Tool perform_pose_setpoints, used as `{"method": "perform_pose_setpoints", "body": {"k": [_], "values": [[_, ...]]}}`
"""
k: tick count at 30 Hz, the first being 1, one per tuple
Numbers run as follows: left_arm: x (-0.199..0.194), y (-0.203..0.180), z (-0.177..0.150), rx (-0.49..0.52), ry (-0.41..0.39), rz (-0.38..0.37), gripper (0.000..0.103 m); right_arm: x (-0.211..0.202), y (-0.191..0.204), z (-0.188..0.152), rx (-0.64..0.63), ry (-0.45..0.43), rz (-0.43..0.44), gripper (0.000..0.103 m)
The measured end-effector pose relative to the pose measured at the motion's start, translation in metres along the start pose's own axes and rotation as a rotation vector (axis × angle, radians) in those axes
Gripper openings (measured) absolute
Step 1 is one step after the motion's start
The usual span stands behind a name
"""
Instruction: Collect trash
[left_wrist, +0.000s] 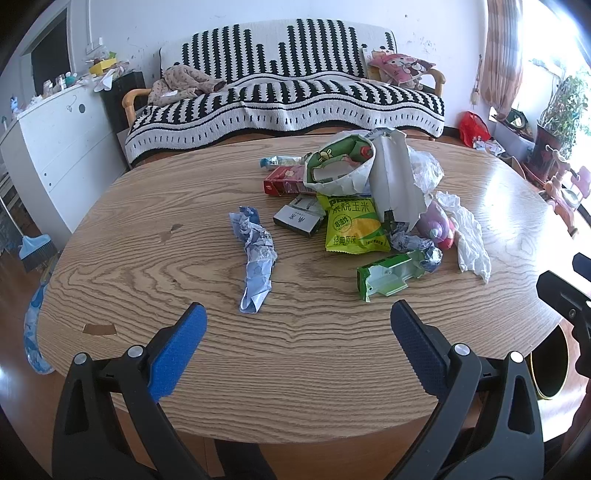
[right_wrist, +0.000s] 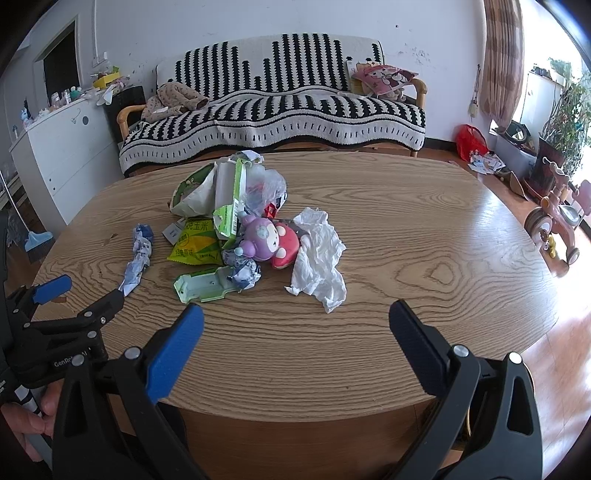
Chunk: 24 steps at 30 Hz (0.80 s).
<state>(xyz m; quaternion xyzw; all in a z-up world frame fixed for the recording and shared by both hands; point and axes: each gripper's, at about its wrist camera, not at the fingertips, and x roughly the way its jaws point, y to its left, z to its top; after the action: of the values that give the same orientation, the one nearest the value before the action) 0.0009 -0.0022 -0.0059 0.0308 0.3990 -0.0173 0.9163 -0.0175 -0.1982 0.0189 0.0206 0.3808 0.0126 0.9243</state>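
You hold both grippers over the near edge of the oval wooden tabletop (left_wrist: 147, 258). Your left gripper (left_wrist: 297, 325) and right gripper (right_wrist: 295, 325) each have fingers spread wide, holding nothing. The trash pile (left_wrist: 354, 199) lies mid-table toward the far edge, with a crumpled white tissue (right_wrist: 321, 258) at its right side.

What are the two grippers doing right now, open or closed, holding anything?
Left gripper: open, holding nothing, above the wooden table.
Right gripper: open, holding nothing, near the white tissue.
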Motion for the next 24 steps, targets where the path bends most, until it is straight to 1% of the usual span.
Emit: {"method": "perform_pose_setpoints", "body": {"k": [5,7,10,12,14,16,19,21,24], "values": [[0.012,0.008,0.004,-0.019,0.035,0.005,0.097,0.011,-0.01,0.004,0.027,0.009,-0.005,0.097],[0.027,0.014,0.009,-0.03,0.075,0.011,0.097,0.03,-0.019,0.011,0.042,0.037,-0.007,0.097],[0.054,0.02,0.018,-0.038,0.113,0.049,0.097,0.069,-0.027,0.019,0.039,0.099,-0.021,0.097],[0.068,0.02,0.022,-0.016,0.127,0.061,0.097,0.103,-0.031,0.02,0.032,0.155,-0.033,0.097],[0.085,0.019,0.026,0.008,0.144,0.057,0.097,0.124,-0.036,0.019,0.038,0.176,-0.046,0.097],[0.096,0.021,0.03,-0.001,0.16,0.044,0.097,0.137,-0.036,0.02,0.034,0.189,-0.04,0.097],[0.11,0.027,0.035,-0.025,0.163,0.043,0.097,0.15,-0.035,0.024,0.016,0.196,-0.032,0.097],[0.118,0.028,0.037,-0.017,0.164,0.048,0.097,0.157,-0.036,0.025,0.01,0.202,-0.033,0.097],[0.129,0.029,0.039,-0.002,0.169,0.06,0.097,0.167,-0.042,0.026,0.019,0.227,-0.016,0.09]]}}
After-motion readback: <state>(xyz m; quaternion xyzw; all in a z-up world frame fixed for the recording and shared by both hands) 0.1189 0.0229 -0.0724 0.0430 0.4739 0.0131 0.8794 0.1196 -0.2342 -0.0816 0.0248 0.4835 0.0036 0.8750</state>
